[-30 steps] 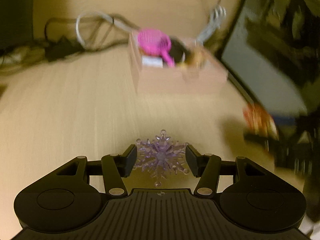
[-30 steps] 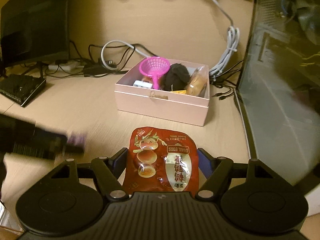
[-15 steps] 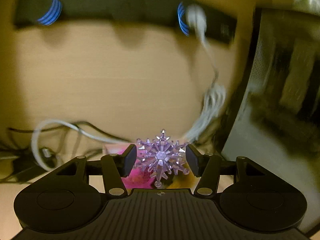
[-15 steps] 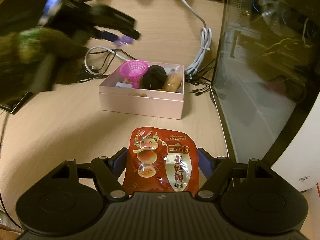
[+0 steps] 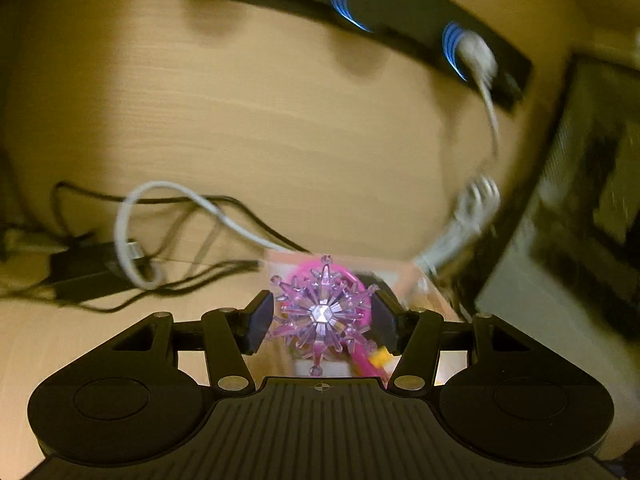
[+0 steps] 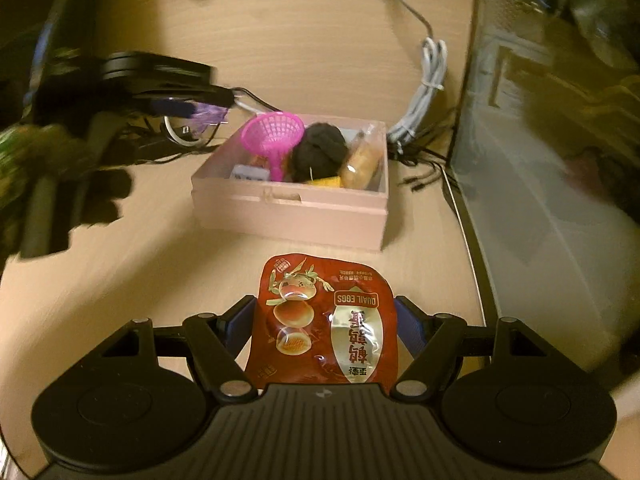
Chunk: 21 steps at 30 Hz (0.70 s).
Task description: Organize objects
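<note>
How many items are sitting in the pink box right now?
5 visible in the pink box: a grey-white item front left, pink strainer, black ball, yellow piece in front, wrapped bun right. More may lie underneath.

Left claw (image 5: 322, 316) raised off the counter, fingers (image 5: 260, 320) pinched tight on a purple snowflake ornament (image 5: 322, 314). Right claw (image 6: 322, 326) held low and level near the counter's front edge, clamped on both sides of a red snack packet (image 6: 320, 320).
</note>
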Motion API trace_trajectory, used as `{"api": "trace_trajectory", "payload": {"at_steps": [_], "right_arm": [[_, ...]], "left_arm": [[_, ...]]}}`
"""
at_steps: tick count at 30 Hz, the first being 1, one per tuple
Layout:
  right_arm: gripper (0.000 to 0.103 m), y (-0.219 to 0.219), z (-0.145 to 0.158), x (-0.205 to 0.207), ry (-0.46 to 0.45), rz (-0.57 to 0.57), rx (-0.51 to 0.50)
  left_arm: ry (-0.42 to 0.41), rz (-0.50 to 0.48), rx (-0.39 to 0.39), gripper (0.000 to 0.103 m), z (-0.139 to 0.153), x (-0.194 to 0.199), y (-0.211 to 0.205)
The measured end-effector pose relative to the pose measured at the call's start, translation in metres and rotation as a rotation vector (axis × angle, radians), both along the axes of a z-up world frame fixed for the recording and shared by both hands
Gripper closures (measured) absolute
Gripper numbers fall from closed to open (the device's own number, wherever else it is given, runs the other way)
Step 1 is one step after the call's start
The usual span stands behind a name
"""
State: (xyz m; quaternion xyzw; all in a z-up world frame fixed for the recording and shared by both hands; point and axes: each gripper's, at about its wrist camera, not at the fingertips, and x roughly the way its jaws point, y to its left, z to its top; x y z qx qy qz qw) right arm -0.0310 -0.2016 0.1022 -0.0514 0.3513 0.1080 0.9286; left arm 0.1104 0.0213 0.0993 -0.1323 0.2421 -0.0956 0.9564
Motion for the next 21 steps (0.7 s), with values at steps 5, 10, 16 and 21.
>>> {"api": "trace_trajectory", "payload": {"at_steps": [5, 10, 16, 21], "right_arm": [[0.030, 0.012, 0.004, 0.032, -0.007, 0.013, -0.012], [0.030, 0.016, 0.000, 0.040, 0.000, 0.007, 0.004], [0.030, 0.009, -0.003, 0.043, -0.003, -0.027, -0.004], [0.030, 0.017, 0.021, 0.071, -0.089, -0.039, -0.001]], "left_arm": [[0.004, 0.026, -0.058, 0.044, 0.005, 0.007, 0.012], [-0.009, -0.049, -0.069, 0.044, 0.007, 0.007, 0.007], [0.039, 0.067, -0.099, 0.044, -0.014, -0.014, 0.042], [0.147, 0.105, -0.047, 0.044, -0.038, -0.052, 0.060]]}}
